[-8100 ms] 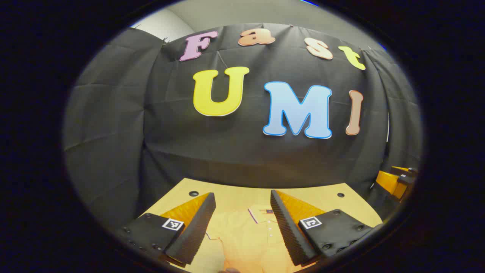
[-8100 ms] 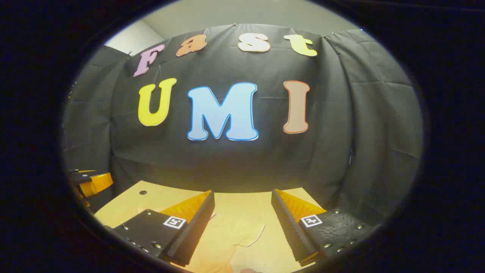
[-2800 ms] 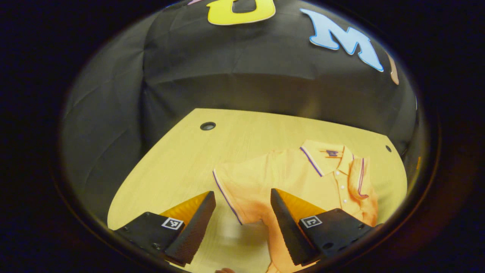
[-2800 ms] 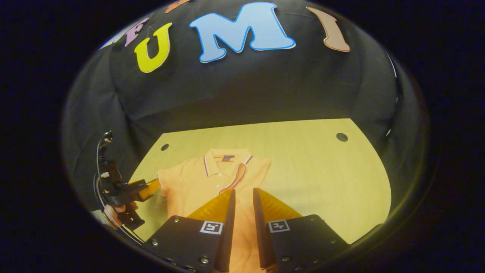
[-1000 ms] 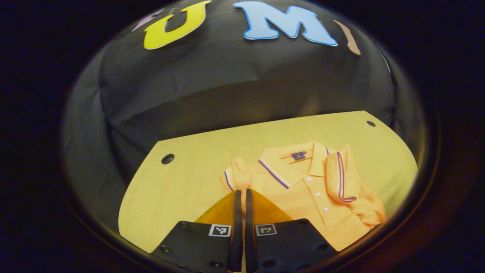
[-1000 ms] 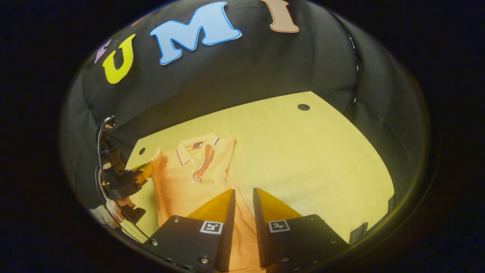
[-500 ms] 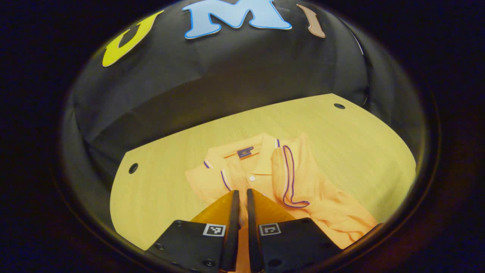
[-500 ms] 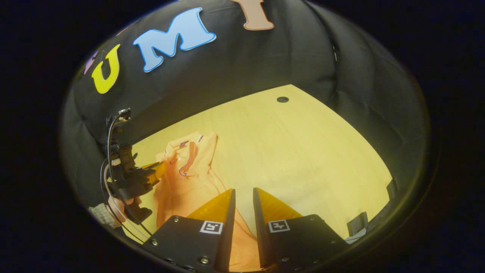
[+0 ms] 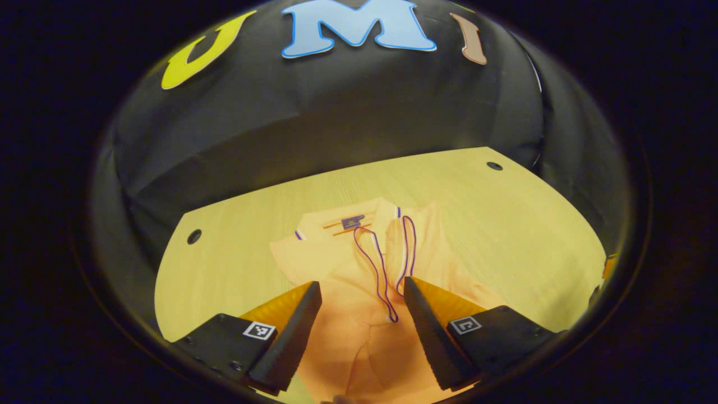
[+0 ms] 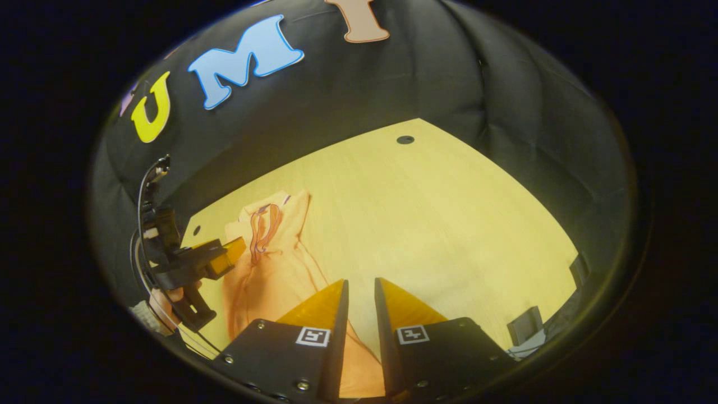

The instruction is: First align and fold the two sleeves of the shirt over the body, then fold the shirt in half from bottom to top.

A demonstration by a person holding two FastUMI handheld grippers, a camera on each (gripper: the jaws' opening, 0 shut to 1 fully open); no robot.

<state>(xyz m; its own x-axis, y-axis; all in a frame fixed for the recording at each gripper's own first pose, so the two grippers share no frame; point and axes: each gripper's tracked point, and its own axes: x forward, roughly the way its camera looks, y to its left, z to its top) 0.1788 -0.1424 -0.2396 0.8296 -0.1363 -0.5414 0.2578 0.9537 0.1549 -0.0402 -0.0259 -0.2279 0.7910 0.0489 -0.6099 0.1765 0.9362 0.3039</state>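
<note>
The orange polo shirt (image 9: 359, 269) lies collar-away on the wooden table (image 9: 505, 224). Both purple-trimmed sleeves are folded onto its chest, side by side. My left gripper (image 9: 362, 336) hovers open over the shirt's middle with nothing between its fingers. In the right gripper view the left gripper (image 10: 238, 247) sits over the shirt (image 10: 269, 269), held by a hand (image 10: 168, 303). My right gripper (image 10: 359, 280) is shut to a narrow slit near the shirt's lower right edge. Bare table shows between its tips, and fabric passes beneath farther back.
Black cloth walls close the table's far and side edges. Small round holes mark the tabletop (image 9: 194, 236) (image 9: 494, 166) (image 10: 405, 139). A dark object (image 10: 521, 331) sits at the table's near right edge. Bare wood (image 10: 449, 224) stretches right of the shirt.
My left gripper has opened and let go of the left sleeve, which now lies on the chest beside the other sleeve. The right gripper stayed shut and swung a little farther right.
</note>
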